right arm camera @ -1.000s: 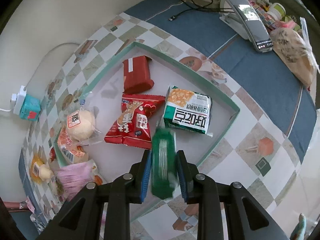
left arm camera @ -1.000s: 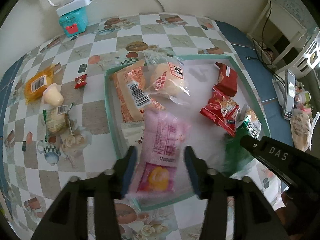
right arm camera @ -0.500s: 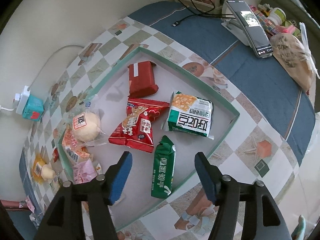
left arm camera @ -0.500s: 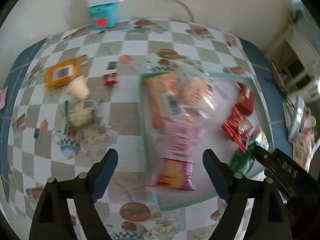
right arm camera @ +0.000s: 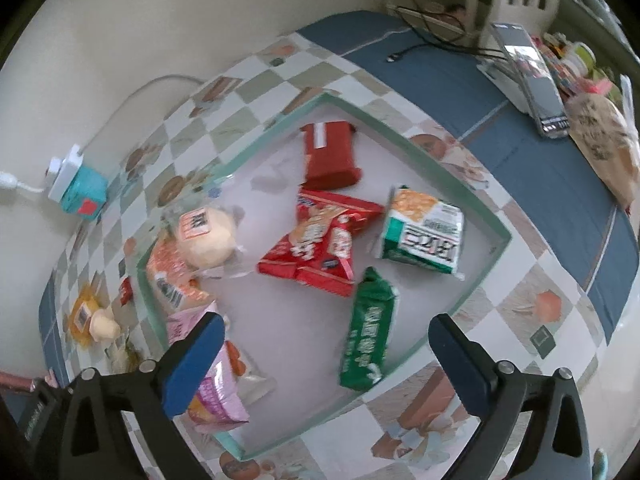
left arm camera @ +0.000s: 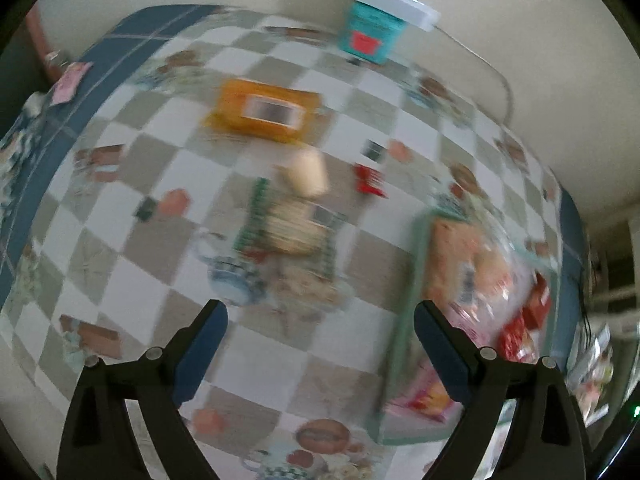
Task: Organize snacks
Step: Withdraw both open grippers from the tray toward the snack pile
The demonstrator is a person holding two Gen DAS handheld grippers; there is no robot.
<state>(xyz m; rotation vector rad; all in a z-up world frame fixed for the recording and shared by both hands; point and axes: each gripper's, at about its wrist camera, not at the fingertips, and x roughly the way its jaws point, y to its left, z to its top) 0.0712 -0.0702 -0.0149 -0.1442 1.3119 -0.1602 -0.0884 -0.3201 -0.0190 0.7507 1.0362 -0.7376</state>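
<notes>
My right gripper (right arm camera: 324, 344) hangs over the near end of the shallow green-rimmed tray (right arm camera: 460, 184), its jaws spreading wide with nothing pressed between the blue pads. Just ahead of it the long green foil snack packet (right arm camera: 366, 330) lies free on the tray floor, its far end touching the red crinkled snack bag (right arm camera: 320, 248). Beside those sit the green-and-white noodle packet (right arm camera: 424, 236) and, farther back, the flat dark red wrapped bar (right arm camera: 330, 156). Toward the tray's left side lie a round pale bun in clear wrap (right arm camera: 206, 236), an orange biscuit packet (right arm camera: 170, 276) and a pink snack pouch (right arm camera: 212, 392) partly behind my left-hand finger (right arm camera: 192, 364).

My left gripper (left arm camera: 320, 344) is also letting go, jaws widening and empty, above the checked tablecloth (left arm camera: 120, 280) outside the tray. That view is blurred. Beyond it, still on the cloth, are a green-striped cracker packet (left arm camera: 288, 228), a small cream cup (left arm camera: 308, 172), a small red wrapper (left arm camera: 370, 180) and an orange flat packet (left arm camera: 264, 110). A teal box with a white power strip (left arm camera: 374, 32) stands by the wall.
</notes>
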